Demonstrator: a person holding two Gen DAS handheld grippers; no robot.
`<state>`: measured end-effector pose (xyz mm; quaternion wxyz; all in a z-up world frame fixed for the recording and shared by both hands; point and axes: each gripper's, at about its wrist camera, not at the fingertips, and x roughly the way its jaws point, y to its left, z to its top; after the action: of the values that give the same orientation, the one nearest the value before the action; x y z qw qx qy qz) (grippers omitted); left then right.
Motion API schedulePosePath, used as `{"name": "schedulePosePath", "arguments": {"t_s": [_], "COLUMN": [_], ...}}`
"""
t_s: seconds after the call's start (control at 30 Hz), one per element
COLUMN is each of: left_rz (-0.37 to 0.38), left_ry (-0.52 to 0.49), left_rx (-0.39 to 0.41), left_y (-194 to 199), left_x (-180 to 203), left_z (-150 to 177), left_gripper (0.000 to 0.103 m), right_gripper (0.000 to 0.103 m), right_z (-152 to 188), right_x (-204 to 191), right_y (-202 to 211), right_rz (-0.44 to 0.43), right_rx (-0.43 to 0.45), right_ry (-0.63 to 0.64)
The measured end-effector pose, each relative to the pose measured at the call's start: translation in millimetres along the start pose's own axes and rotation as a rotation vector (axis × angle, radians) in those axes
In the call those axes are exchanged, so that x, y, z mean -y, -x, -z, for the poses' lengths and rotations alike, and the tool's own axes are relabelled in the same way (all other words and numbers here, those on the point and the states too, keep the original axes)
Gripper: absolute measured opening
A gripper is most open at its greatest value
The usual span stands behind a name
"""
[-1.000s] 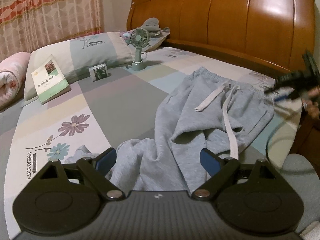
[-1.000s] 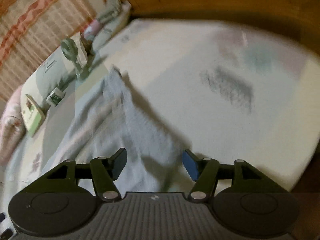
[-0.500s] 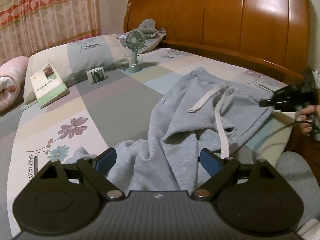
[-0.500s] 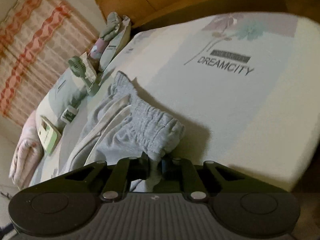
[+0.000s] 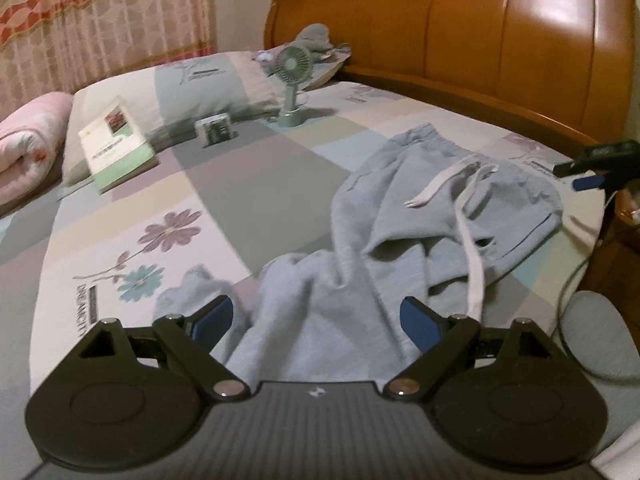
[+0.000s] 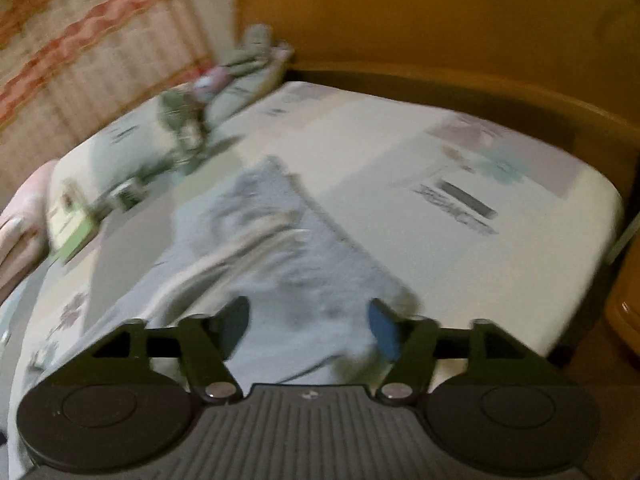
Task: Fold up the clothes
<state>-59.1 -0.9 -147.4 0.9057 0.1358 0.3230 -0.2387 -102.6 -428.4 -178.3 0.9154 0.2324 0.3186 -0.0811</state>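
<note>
At the far left of the bed (image 5: 248, 200), a rolled pink blanket (image 5: 28, 148) lies beside a pillow (image 5: 168, 96) that carries a book (image 5: 116, 144). A small box (image 5: 216, 130) and a green handheld fan (image 5: 294, 80) stand further right, in front of the wooden headboard (image 5: 480, 32).

The grey sweatpants (image 5: 400, 232) lie rumpled on the right half of the bed. Their long axis runs from the waistband (image 5: 516, 184), far and to the right near the bed's edge, down toward the near side, where the bunched legs reach the left gripper (image 5: 316, 318). A white drawstring (image 5: 468, 248) trails loose across the front.

The left gripper stands wide, its blue pads on either side of the leg fabric without pressing it; it holds nothing. The right gripper (image 5: 588, 176) sits at the right edge of the left wrist view, just beside the waistband corner. In its own blurred view the right gripper (image 6: 308, 328) has its jaws opening, with the waistband fabric lying between and below the pads, not pinched.

So each gripper is nearest its own end of the garment: the right at the waist, the left at the legs. The next move likely turns on that axis, with the pants needing to be pulled straight along it before any fold.
</note>
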Motion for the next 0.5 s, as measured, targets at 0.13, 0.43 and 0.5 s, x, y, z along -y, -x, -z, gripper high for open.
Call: {"name": "schedulePosePath", "arguments": {"t_s": [0.13, 0.43, 0.5], "left_rz": [-0.024, -0.075, -0.075], "left_ry": [0.036, 0.067, 0.061], "left_rx": [-0.021, -0.053, -0.065], "left_y": [6, 23, 22], "left_x": [-15, -38, -42], "left_z": [12, 51, 60], "left_gripper": [0.091, 0.094, 0.094], "right_gripper": [0.087, 0.098, 0.099], "right_z": [5, 48, 58], "right_x": [-52, -159, -173], "right_y": [5, 6, 9], "right_rz": [-0.094, -0.219, -0.242], "right_rx": [-0.036, -0.111, -0.125], "right_ry": [0.127, 0.324, 0.345]}}
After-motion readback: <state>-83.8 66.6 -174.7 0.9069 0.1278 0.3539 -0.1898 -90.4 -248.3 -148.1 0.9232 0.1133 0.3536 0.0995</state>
